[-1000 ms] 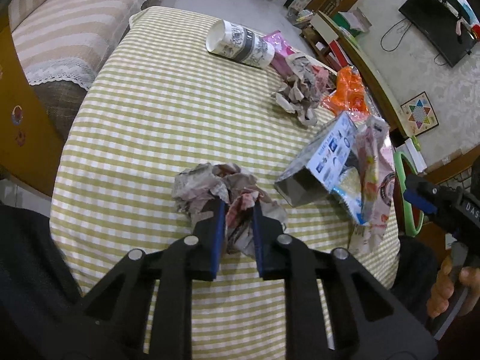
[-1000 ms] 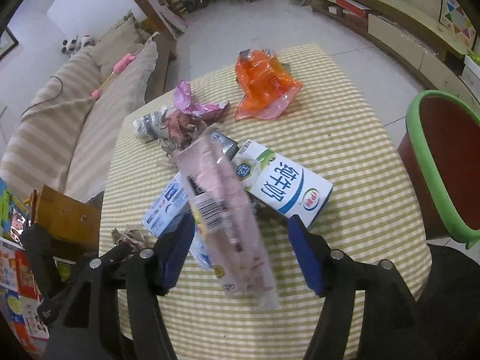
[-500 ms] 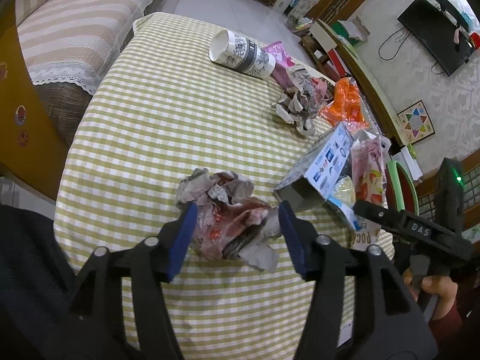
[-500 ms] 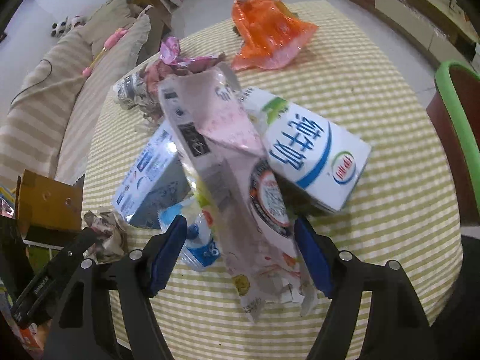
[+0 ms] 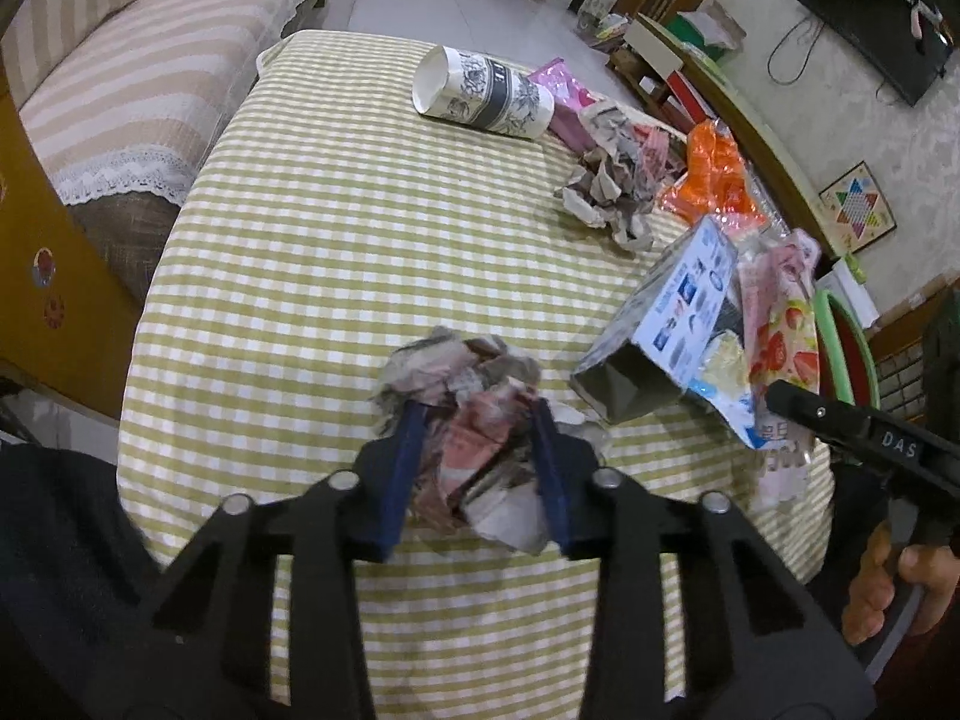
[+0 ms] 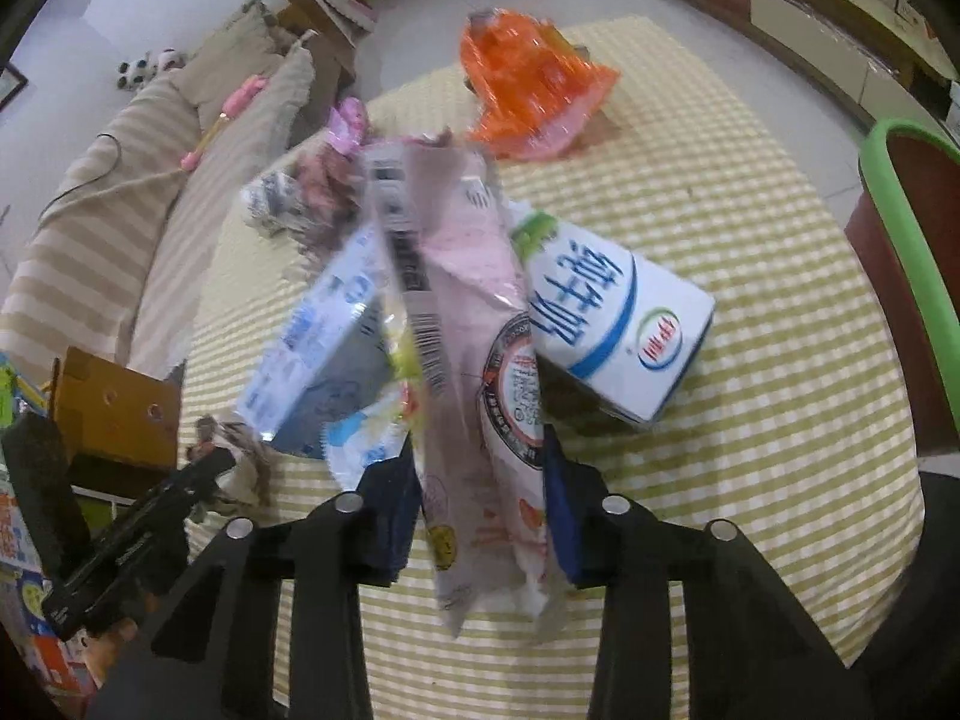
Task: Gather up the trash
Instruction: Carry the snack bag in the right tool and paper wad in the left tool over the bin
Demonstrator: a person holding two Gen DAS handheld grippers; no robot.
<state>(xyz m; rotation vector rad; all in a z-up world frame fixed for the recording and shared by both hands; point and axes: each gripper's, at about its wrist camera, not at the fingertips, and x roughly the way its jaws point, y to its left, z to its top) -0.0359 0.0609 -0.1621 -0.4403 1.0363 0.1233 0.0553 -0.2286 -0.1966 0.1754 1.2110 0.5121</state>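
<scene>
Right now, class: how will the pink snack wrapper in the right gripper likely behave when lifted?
The pink snack wrapper looks thin and creased, so probably floppy and light. Its glossy film may slip between the right gripper's closing pads.

Tablecloth [image 5: 336, 228] left half clear; trash pile [image 5: 708, 312] crowds right edge by bin [image 6: 900, 252].

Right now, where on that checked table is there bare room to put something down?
The widest bare cloth lies on the sofa side, between the tipped paper cup and the crumpled paper wad. Another clear strip runs between the milk carton and the green-rimmed bin. It is crowded along the middle, where boxes, wrappers and the orange bag pile together.
</scene>
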